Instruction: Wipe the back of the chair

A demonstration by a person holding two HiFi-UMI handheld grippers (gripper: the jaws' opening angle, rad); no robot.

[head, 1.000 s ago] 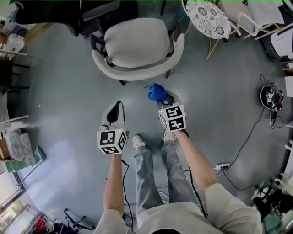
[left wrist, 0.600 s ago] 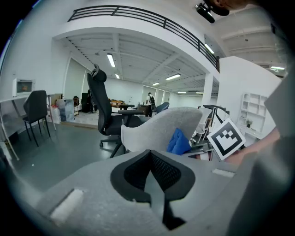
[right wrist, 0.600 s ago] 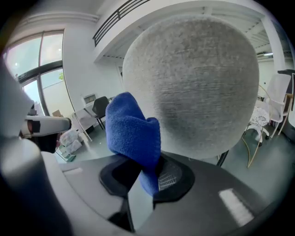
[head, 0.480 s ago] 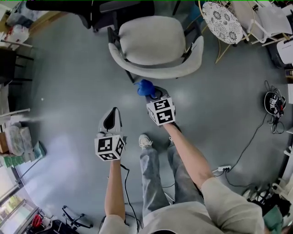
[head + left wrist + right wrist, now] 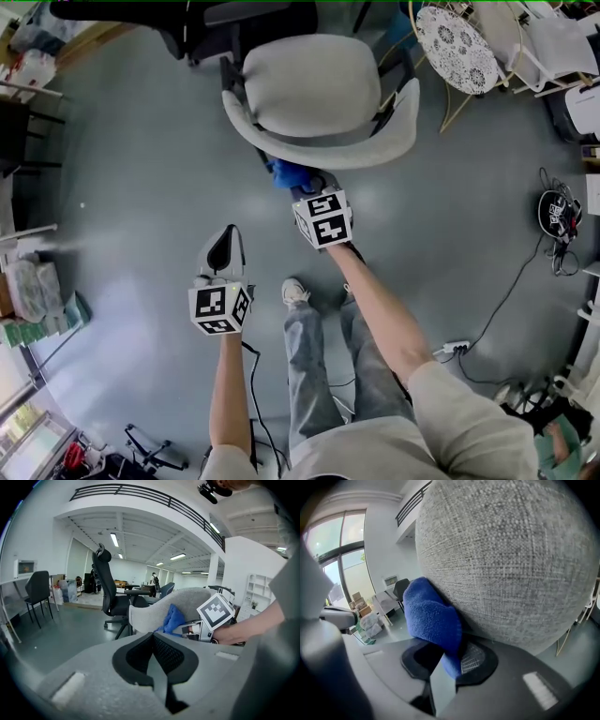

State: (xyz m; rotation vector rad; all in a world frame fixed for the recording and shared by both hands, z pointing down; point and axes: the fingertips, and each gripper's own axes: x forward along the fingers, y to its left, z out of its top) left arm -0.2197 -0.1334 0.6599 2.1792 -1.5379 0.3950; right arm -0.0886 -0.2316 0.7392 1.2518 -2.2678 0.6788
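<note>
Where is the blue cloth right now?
Top centre of the head view: the blue cloth is clamped in the right gripper and pressed against the outer back of the grey chair.

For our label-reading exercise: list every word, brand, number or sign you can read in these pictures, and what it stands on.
No text can be read.
The right marker cube and left marker cube bear only black-and-white square patterns, no letters or digits.
The blue cloth and grey chair back show no label.
The cardboard boxes are too small and blurred to read.
</note>
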